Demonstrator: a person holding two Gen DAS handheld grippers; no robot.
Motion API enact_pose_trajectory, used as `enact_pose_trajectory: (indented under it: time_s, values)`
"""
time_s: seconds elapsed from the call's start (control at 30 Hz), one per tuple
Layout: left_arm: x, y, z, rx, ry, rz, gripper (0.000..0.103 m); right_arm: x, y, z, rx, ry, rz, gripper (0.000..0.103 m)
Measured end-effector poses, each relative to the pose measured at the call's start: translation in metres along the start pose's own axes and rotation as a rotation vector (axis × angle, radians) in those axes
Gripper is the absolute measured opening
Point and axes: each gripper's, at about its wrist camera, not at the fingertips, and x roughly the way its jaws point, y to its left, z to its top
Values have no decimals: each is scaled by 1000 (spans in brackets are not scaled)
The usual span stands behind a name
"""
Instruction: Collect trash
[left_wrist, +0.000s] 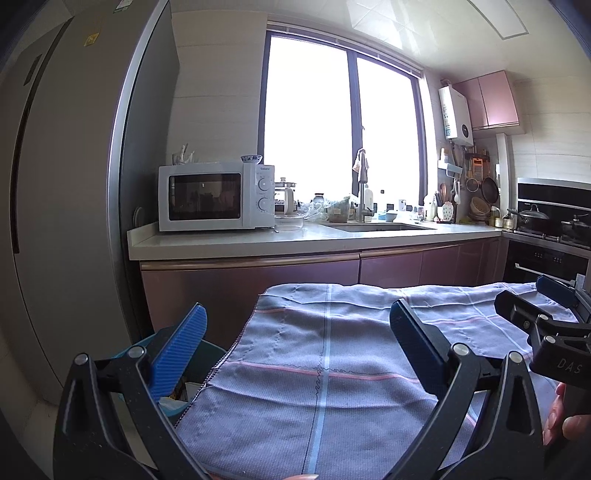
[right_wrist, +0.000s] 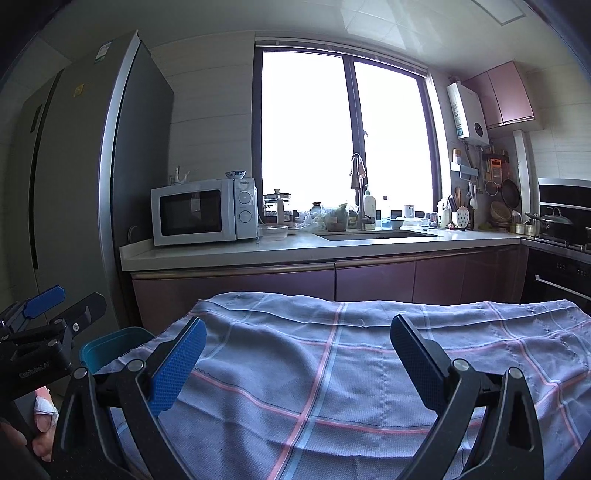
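Note:
A table draped in a grey-blue checked cloth (left_wrist: 332, 350) (right_wrist: 332, 369) fills the foreground of both views; no trash shows on it. My left gripper (left_wrist: 299, 332) hovers open over the cloth's left part, nothing between its blue pads. My right gripper (right_wrist: 299, 339) hovers open above the cloth too, empty. A teal bin (right_wrist: 110, 347) (left_wrist: 173, 402) stands at the table's left edge, partly under the cloth's corner, with something pale inside. The right gripper (left_wrist: 532, 302) appears at the right edge of the left wrist view, and the left gripper (right_wrist: 55, 306) at the left edge of the right wrist view.
Behind the table runs a kitchen counter (left_wrist: 295, 240) with a white microwave (left_wrist: 218, 197), a sink (left_wrist: 376, 226) and clutter under a bright window. A tall fridge (left_wrist: 66, 184) stands at the left, a stove with a pan (left_wrist: 535, 218) at the right. Fingers of a hand (left_wrist: 561, 424) show.

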Motion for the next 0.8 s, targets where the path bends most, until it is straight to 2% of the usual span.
enact_pose_trajectory:
  time_s: [0.8]
  values:
    - [0, 0, -2, 2, -10, -3, 97, -2, -4, -1, 7, 3, -12, 96]
